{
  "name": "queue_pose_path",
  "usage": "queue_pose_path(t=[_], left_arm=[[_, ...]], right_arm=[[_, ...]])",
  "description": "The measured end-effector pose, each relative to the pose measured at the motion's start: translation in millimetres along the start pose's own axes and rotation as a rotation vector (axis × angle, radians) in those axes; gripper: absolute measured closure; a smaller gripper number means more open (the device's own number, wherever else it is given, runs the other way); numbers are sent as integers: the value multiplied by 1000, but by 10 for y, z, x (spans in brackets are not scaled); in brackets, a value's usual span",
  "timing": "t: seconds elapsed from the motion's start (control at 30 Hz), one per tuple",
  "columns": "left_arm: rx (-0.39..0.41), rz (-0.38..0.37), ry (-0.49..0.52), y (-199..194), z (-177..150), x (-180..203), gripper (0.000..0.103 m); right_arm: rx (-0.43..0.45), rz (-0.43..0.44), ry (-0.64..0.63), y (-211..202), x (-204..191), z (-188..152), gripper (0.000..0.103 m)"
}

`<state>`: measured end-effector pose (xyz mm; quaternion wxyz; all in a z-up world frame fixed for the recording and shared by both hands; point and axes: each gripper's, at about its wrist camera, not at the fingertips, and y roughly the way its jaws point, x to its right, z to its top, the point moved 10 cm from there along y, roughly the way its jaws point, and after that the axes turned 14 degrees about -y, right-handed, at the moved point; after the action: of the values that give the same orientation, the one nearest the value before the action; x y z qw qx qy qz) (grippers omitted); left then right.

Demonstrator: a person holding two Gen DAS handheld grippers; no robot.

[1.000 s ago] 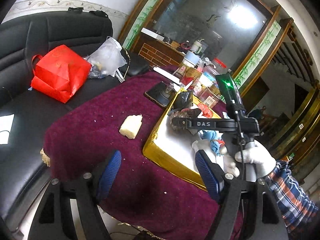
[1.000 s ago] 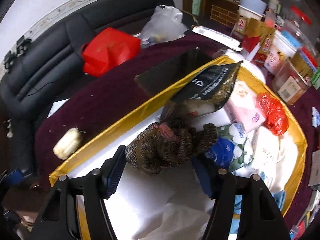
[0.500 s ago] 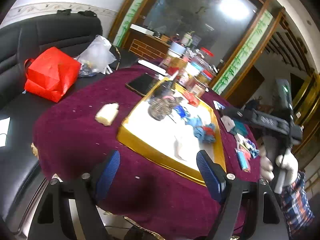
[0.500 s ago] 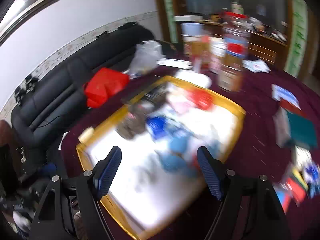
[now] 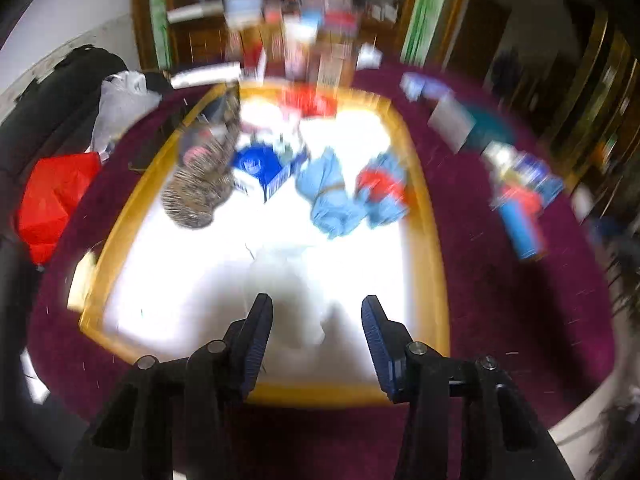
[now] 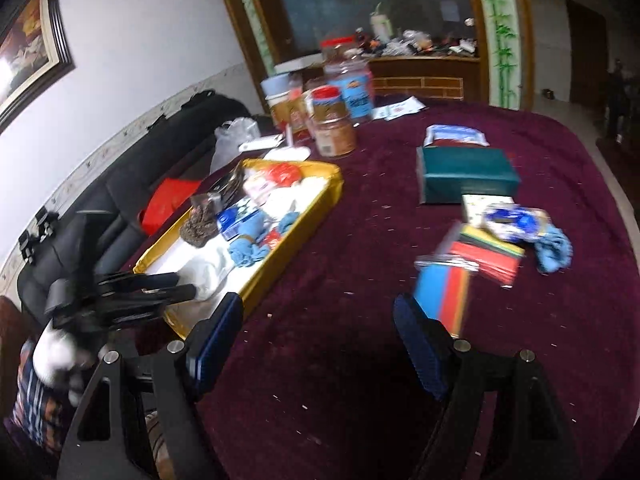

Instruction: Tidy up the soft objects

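A gold-rimmed tray [image 5: 424,216] with a white lining holds a brown knitted piece [image 5: 200,188], a blue packet [image 5: 256,168], light blue cloths [image 5: 336,196] and a white cloth [image 5: 296,280]. My left gripper [image 5: 318,332] hangs over the tray's near end, its jaws closing with the white cloth lying between the fingertips; no pad visibly presses on it. In the right wrist view the left gripper [image 6: 180,286] reaches into the tray [image 6: 320,204] from the left. My right gripper [image 6: 320,320] is open over the maroon tablecloth with nothing in it. A loose light blue cloth [image 6: 554,246] lies to the right.
Coloured packets [image 6: 472,256], a green box [image 6: 466,174] and jars [image 6: 336,120] stand on the maroon table. A red bag [image 6: 168,200] and a plastic bag [image 6: 232,136] rest on the black sofa [image 6: 132,184]. A gloved hand [image 6: 56,352] holds the left gripper.
My left gripper swung from the table's side to over the tray's near end and its jaws narrowed. My right gripper let the brown knitted piece go, rose and turned right over the tablecloth.
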<state>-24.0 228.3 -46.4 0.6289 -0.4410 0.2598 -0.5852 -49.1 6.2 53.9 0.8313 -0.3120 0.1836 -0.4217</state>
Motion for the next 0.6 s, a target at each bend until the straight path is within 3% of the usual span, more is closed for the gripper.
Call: queue_pose_path(t=[0.1, 0.17, 0.23, 0.37, 0.47, 0.6], left_arm=[[-44, 109, 7, 311, 130, -81, 54], [-37, 112, -32, 372, 242, -130, 53], [-13, 56, -94, 305, 355, -141, 51], [74, -67, -149, -125, 347, -81, 37], [132, -136, -146, -431, 253, 54, 29], [128, -273, -77, -749, 20, 538, 23]], right_arm=[[20, -19, 37, -124, 180, -50, 26], [27, -35, 76, -195, 355, -113, 26], [30, -49, 114, -257, 529, -184, 26], [37, -115, 193, -380, 997, -361, 25], [37, -166, 280, -396, 1403, -513, 25], [40, -183, 431, -258, 1890, -728, 25]])
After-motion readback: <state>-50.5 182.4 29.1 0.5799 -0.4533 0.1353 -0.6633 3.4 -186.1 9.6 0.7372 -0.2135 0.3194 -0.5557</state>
